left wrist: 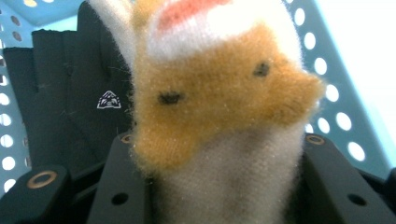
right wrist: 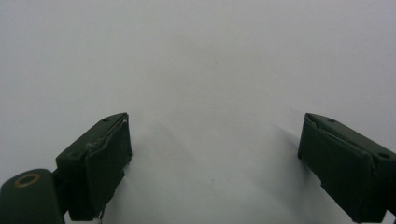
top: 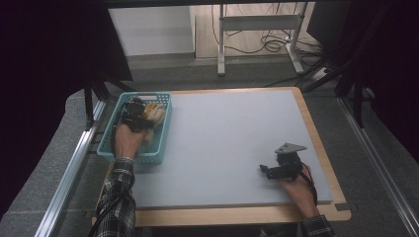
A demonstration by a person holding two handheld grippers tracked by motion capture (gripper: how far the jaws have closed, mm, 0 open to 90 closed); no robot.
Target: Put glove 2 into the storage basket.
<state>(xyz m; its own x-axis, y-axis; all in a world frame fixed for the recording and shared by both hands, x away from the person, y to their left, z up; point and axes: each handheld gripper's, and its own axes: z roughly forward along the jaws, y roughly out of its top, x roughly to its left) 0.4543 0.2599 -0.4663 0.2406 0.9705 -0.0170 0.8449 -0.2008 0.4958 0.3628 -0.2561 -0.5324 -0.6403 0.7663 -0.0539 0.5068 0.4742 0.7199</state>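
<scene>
At the desk's (top: 222,148) near edge, the right claw (top: 271,171) rests idle, jaws spread over bare grey surface. Farther back at the left, the left claw (top: 141,112) pinches a plush toy (left wrist: 219,98) inside the teal basket (top: 160,143), beside a black glove (left wrist: 65,107). The toy appears to be going in; next, the jaws must part and the claw lift clear.

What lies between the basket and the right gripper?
Bare grey table top, seen in the high view, between the basket and the right gripper.
</scene>
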